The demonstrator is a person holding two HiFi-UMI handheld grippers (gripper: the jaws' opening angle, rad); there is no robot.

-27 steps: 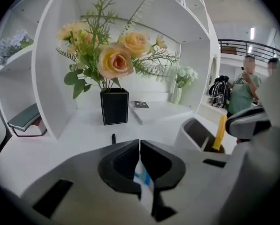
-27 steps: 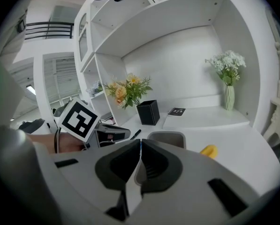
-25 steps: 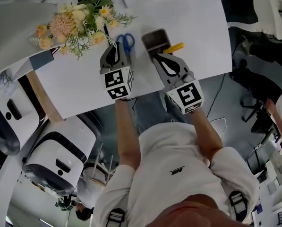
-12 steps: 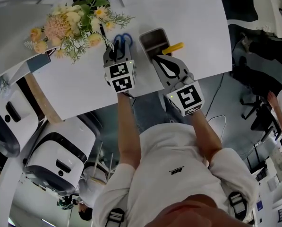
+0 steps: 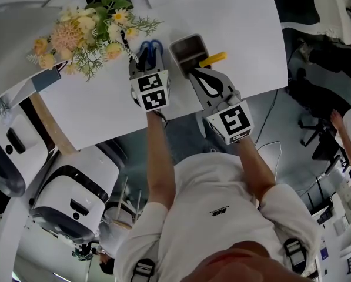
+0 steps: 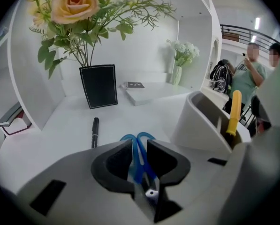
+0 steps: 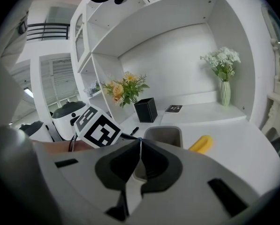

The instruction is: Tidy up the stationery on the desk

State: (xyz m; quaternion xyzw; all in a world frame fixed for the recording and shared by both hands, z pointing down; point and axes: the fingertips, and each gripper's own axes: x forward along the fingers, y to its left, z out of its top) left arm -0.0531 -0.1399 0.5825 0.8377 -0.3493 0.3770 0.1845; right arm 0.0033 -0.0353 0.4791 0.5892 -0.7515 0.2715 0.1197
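Blue-handled scissors (image 6: 138,140) lie between the jaws of my left gripper (image 6: 140,149), which is shut on their handle shanks; the loops stick out ahead of the fingertips. In the head view the scissors (image 5: 151,47) show just beyond the left gripper (image 5: 147,62). A black pen (image 6: 94,131) lies on the white desk, ahead and to the left. A grey pen holder (image 5: 189,49) stands to the right with a yellow tool (image 5: 214,59) leaning out of it. My right gripper (image 5: 196,71) is shut on nothing, just short of the holder (image 7: 163,135).
A black square vase (image 6: 98,86) with a bouquet (image 5: 84,31) stands at the back left. A white book (image 6: 144,90) and a small white-flower vase (image 6: 177,69) sit farther back. The desk's near edge (image 5: 181,113) runs below both grippers. People stand at the far right.
My left gripper has moved forward and a little right from beside the scissors onto them and is now shut on them. The right gripper has hardly moved.
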